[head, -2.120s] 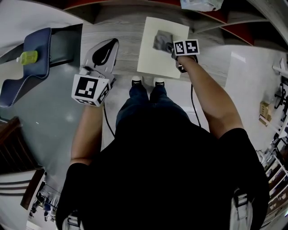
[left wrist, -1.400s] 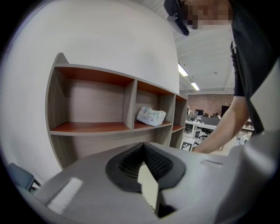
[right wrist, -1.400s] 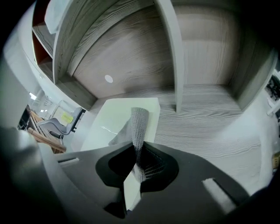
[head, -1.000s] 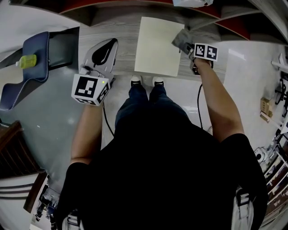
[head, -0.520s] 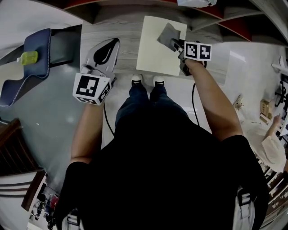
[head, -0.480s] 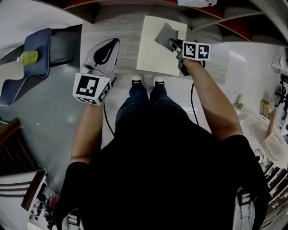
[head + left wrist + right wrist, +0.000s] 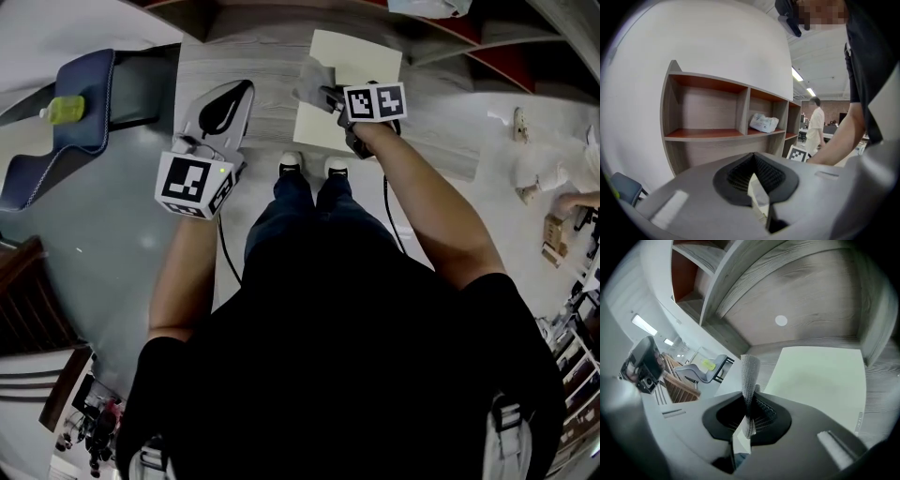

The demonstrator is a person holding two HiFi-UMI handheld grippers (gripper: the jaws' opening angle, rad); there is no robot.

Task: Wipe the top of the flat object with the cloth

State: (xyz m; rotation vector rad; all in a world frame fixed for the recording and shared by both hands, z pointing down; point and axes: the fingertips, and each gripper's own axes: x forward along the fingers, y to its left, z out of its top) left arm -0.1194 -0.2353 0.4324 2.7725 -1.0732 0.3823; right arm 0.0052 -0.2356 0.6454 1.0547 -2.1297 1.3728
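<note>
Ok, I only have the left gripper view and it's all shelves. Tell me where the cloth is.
Observer: The cloth is pinched in the right gripper and stands up out of it.
Operator: Now tell me where that puts it against the flat thing I'm meant to wipe.
Observer: From the head view, the cloth sits at the left edge of the pale sheet, partly over the wood-grain floor beside it.
</note>
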